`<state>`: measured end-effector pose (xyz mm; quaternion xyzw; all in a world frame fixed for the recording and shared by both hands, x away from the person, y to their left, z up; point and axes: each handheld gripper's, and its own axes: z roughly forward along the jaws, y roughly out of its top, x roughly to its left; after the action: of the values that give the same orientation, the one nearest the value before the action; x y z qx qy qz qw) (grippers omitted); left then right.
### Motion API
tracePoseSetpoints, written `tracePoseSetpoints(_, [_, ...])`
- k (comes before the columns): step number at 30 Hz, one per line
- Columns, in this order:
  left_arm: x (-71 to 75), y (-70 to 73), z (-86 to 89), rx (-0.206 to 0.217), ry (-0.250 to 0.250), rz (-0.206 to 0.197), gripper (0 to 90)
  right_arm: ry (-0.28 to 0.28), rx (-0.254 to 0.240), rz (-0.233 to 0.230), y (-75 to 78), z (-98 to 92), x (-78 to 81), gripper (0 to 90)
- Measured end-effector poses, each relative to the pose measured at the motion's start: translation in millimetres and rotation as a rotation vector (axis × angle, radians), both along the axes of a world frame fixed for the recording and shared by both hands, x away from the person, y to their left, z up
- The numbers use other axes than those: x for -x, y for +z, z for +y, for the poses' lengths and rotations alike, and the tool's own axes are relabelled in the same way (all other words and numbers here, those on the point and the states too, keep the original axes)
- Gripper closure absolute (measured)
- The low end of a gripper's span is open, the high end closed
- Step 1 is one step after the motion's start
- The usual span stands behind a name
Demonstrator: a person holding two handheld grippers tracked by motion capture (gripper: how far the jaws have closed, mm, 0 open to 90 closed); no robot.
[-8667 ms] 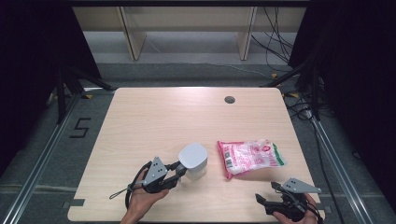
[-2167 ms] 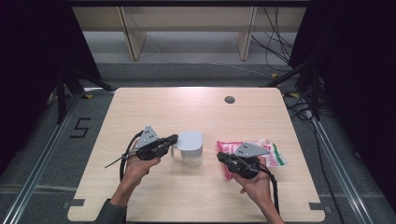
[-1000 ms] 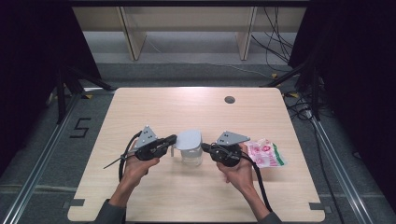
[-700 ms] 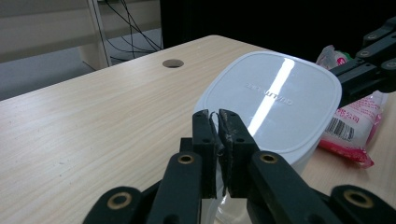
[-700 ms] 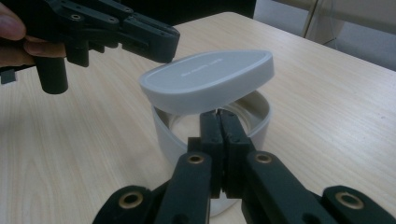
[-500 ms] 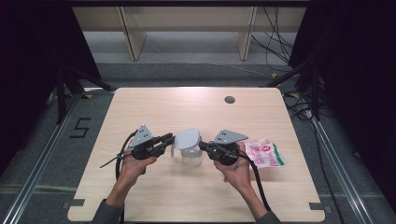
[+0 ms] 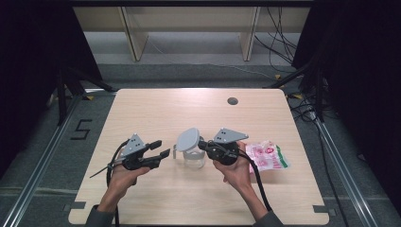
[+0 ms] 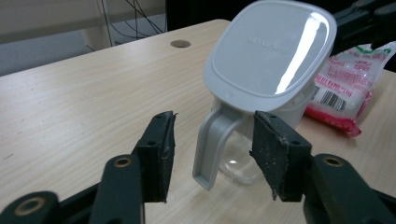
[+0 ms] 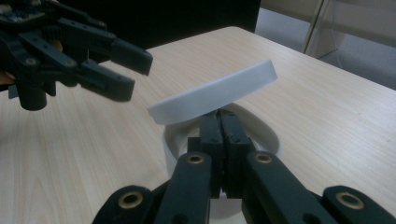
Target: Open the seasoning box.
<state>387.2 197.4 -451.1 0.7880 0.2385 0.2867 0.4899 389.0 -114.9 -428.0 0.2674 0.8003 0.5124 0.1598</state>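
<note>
Clear jug [image 7: 193,158] near bench's front edge, lid [image 7: 188,138] tilted up. Right gripper [image 7: 202,144] clamped shut under lid; left gripper [image 7: 158,149] just opening, handle [image 8: 212,144] beyond, untouched. Pink packet [image 7: 267,156] right, just beside.

My left gripper [image 7: 158,149]: black body, two black jaws with rough, scuffed flat pads [image 8: 273,158], brass-coloured pivot pins at the linkage joints, grey three-cornered plate on top, black cable trailing off its back. My right gripper [image 7: 201,144]: same black linkage and brass pins, same grey plate, thicker black cable running back from it. Dark grey sleeve cuffs on both my arms.
</note>
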Motion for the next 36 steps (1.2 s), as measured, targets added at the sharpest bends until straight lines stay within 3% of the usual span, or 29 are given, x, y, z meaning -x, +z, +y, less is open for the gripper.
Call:
tracePoseSetpoints(1, [0.7, -1.7, -0.1, 0.002, -0.004, -0.001, 46.6, 0.0, -0.005, -0.013, 0.2, 2.0, -0.3, 90.0])
tracePoseSetpoints(3, [4.2, -3.8, 0.3, -0.014, -0.003, 0.011, 44.6, 0.025, -0.005, -0.002, 1.5, 5.3, -0.7, 90.0])
tracePoseSetpoints(5, [9.3, -6.0, 0.4, -0.016, -0.001, 0.012, 43.1, 0.014, 0.0, 0.014, 3.4, 7.0, 1.3, 90.0])
tracePoseSetpoints(10, [18.9, -9.4, 2.8, -0.016, -0.004, 0.008, 39.6, 0.035, 0.005, -0.012, 5.4, 12.6, 0.2, 90.0])
tracePoseSetpoints(11, [20.8, -8.8, 3.2, -0.017, -0.001, 0.012, 39.3, 0.018, 0.001, -0.027, 6.0, 13.6, 0.6, 90.0])
tracePoseSetpoints(12, [21.3, -9.3, 3.1, -0.009, -0.004, 0.004, 38.5, 0.029, -0.005, -0.006, 6.7, 15.3, 1.6, 90.0])
tracePoseSetpoints(13, [23.1, -8.4, 4.0, -0.018, 0.001, 0.01, 38.1, 0.046, 0.002, -0.013, 7.9, 16.1, 0.3, 90.0])
tracePoseSetpoints(17, [26.7, -10.5, 4.3, -0.02, 0.0, 0.009, 36.9, 0.026, -0.011, -0.015, 10.8, 21.8, 1.9, 90.0])
tracePoseSetpoints(19, [27.5, -12.1, 4.9, -0.029, -0.001, 0.013, 36.0, 0.055, 0.0, -0.025, 11.5, 24.5, 0.2, 90.0])
tracePoseSetpoints(21, [27.1, -14.2, 5.5, -0.022, -0.004, 0.013, 35.4, 0.039, -0.016, -0.021, 11.3, 28.9, 1.4, 90.0])
tracePoseSetpoints(23, [27.3, -15.1, 6.9, -0.03, 0.0, 0.013, 35.3, 0.059, -0.009, -0.042, 12.2, 32.1, 0.7, 90.0])
tracePoseSetpoints(26, [28.3, -16.9, 7.5, -0.036, 0.001, 0.018, 35.0, 0.067, -0.022, -0.028, 12.2, 35.9, 2.6, 90.0])
tracePoseSetpoints(27, [28.1, -17.9, 6.4, -0.023, -0.002, 0.02, 34.8, 0.062, -0.015, -0.036, 12.5, 35.7, 3.0, 90.0])
tracePoseSetpoints(30, [29.0, -17.1, 8.1, -0.037, 0.004, 0.019, 34.4, 0.072, -0.005, -0.022, 13.1, 33.9, 4.3, 89.5])
tracePoseSetpoints(34, [29.7, -17.3, 9.1, -0.032, 0.002, 0.013, 33.3, 0.061, -0.022, -0.014, 14.1, 27.1, 11.0, 87.5])
tracePoseSetpoints(35, [29.6, -18.0, 9.4, -0.031, 0.003, 0.008, 32.9, 0.068, -0.015, -0.046, 13.9, 23.0, 10.7, 86.1])
tracePoseSetpoints(36, [29.9, -18.6, 9.4, -0.029, 0.003, 0.01, 32.6, 0.063, -0.02, -0.017, 14.0, 18.3, 14.4, 84.7])
